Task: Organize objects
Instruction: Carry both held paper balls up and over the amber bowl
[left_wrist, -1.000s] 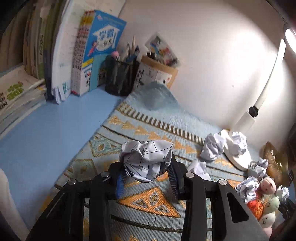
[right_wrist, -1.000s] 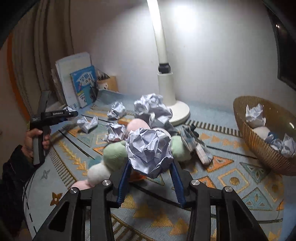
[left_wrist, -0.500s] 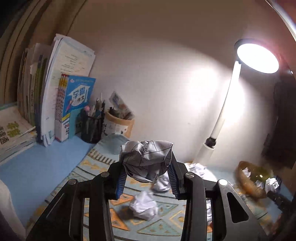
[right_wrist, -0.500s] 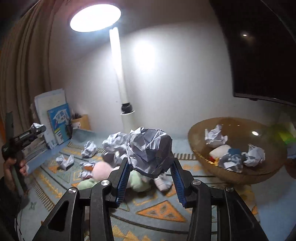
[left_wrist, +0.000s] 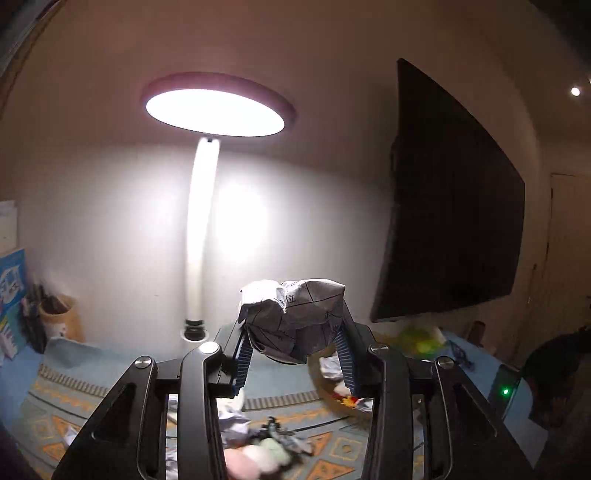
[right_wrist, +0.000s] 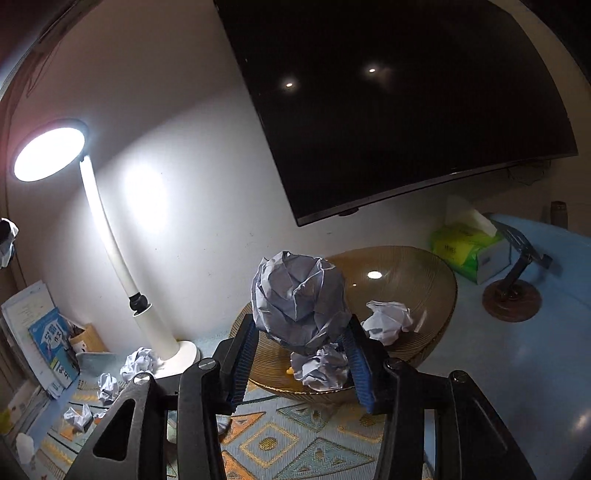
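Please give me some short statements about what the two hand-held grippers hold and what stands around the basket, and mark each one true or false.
1. The right hand-held gripper is shut on a paper ball. True.
2. The left hand-held gripper is open and holds nothing. False: it is shut on a printed paper ball.
3. The basket already holds paper balls. True.
4. The lamp is switched off. False: its head shines brightly.
5. A green tissue box stands behind the basket. True.
6. The mat is plain white. False: it is light blue with orange patterns.
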